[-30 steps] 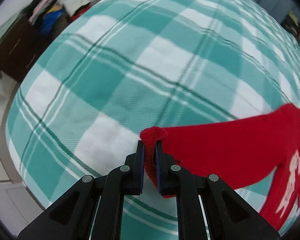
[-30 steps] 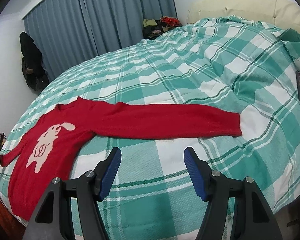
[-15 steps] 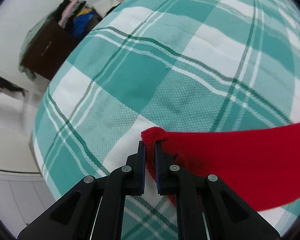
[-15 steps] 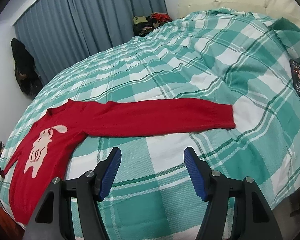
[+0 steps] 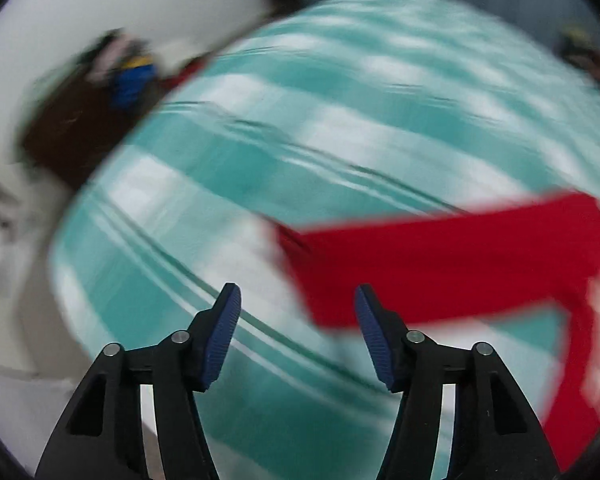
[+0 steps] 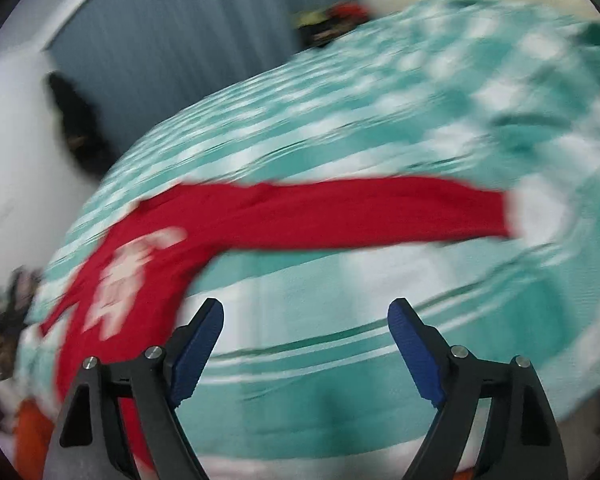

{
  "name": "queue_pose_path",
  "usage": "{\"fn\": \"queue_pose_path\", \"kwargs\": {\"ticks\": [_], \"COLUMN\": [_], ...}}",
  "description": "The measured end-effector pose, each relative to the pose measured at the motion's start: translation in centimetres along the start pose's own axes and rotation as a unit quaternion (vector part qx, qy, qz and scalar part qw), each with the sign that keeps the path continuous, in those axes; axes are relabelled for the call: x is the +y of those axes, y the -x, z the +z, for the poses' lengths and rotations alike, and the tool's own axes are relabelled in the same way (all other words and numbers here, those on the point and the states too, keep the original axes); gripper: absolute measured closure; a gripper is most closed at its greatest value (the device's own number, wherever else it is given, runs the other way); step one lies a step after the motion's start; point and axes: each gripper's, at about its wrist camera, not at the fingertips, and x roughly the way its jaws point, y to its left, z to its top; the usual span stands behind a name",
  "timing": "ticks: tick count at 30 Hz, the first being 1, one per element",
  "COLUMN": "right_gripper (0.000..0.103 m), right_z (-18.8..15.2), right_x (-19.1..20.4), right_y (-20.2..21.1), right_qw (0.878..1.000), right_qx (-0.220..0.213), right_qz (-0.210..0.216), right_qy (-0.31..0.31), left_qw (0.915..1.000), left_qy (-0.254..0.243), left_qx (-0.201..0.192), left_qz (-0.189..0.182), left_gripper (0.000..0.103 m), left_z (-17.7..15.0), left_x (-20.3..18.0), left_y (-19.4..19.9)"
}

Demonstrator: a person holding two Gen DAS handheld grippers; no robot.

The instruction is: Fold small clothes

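A small red sweater (image 6: 260,220) with a pale animal print lies flat on the green-and-white checked bedspread (image 6: 420,120), its sleeves stretched out to both sides. In the left wrist view one sleeve (image 5: 440,264) lies just beyond my left gripper (image 5: 298,300), whose jaws are opening with nothing between them; the cuff end sits apart from the fingers. My right gripper (image 6: 306,312) hovers over bare bedspread in front of the other sleeve, its jaws opening wider and holding nothing. Both views are motion-blurred.
A dark wooden cabinet (image 5: 72,140) with piled clothes stands beyond the bed's edge in the left wrist view. Blue-grey curtains (image 6: 200,40), a dark garment hanging on the wall (image 6: 76,128) and a heap of clothes (image 6: 332,20) lie past the bed's far side.
My left gripper let go of the red sleeve cuff, opened and pulled back and up from it. The right gripper's jaws have spread wider and the view has tilted.
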Motion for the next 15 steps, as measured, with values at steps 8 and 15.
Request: {"fn": "queue_pose_path", "kwargs": {"ticks": [8, 15], "right_gripper": [0.044, 0.096], "right_z": [-0.2, -1.4], "right_x": [4.4, 3.2], "right_y": [-14.3, -13.6], "right_qw": [0.959, 0.955], "right_qx": [0.138, 0.206], "right_qz": [0.231, 0.209], "right_qy": [-0.084, -0.047], "left_qw": [0.9699, 0.9606], "left_qy": [-0.131, -0.159], "left_qx": [0.071, 0.059], "left_qz": [-0.192, -0.22], "left_gripper": [0.036, 0.037], "left_z": [-11.0, -12.6], "left_x": [-14.3, -14.9], "left_y": [-1.9, -0.3]}}
